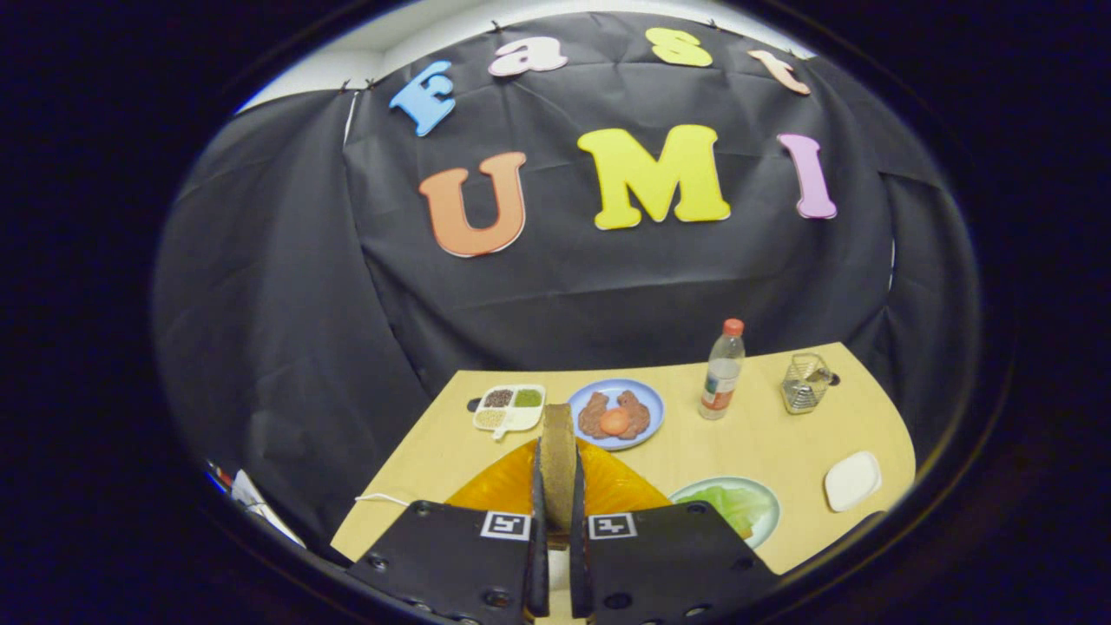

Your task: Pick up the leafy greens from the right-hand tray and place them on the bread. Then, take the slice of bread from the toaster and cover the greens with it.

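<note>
Wooden table [694, 456] — blue plate [647, 425], bottle [721, 371], perhaps a wire basket [804, 383].

One gripper [557, 555] with two fingers [537, 521] pinches one slice of bread [558, 460]. On the one table [694, 460] stand one orange toaster [503, 486], one blue plate [647, 408], one green plate of leafy greens [733, 503], one divided white tray [509, 408], one bottle [722, 371], one wire basket [805, 384] and one white dish [852, 480].

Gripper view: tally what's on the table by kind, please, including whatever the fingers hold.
Plates and trays: 5, namely divided tray, blue plate, orange plate, greens plate, white dish
Bottles: 1
Wire baskets: 1
Bread slices: 1, clamped in gripper
Total: 8
</note>
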The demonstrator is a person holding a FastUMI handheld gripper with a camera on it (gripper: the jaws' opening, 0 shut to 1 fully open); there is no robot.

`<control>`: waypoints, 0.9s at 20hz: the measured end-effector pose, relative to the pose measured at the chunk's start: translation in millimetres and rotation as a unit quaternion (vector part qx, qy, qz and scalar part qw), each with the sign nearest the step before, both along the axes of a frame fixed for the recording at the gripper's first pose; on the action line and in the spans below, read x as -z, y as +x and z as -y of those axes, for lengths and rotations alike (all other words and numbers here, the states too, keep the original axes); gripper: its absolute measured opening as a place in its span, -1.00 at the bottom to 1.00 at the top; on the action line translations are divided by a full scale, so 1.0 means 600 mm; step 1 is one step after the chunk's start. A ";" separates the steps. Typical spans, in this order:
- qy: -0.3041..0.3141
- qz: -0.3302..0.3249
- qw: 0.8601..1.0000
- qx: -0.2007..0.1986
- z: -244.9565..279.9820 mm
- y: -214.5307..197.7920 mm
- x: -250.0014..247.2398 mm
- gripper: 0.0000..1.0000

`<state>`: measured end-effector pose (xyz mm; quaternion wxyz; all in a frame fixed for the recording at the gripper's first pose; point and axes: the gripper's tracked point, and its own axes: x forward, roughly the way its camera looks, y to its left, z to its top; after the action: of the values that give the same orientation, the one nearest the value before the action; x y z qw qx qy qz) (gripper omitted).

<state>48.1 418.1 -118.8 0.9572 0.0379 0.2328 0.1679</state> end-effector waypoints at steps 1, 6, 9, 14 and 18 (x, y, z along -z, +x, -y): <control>-0.004 0.006 1.000 0.007 0.031 0.009 0.001 -0.81; -0.025 -0.024 0.999 0.038 0.144 0.045 0.099 -0.81; -0.011 -0.064 0.997 0.048 0.168 0.058 0.179 -0.81; 0.011 -0.111 0.993 0.037 0.171 0.069 0.288 -0.81; 0.021 -0.127 0.990 0.062 0.219 0.080 0.324 -0.81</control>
<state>96.3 286.6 -313.3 0.9273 0.0930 0.3464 0.1071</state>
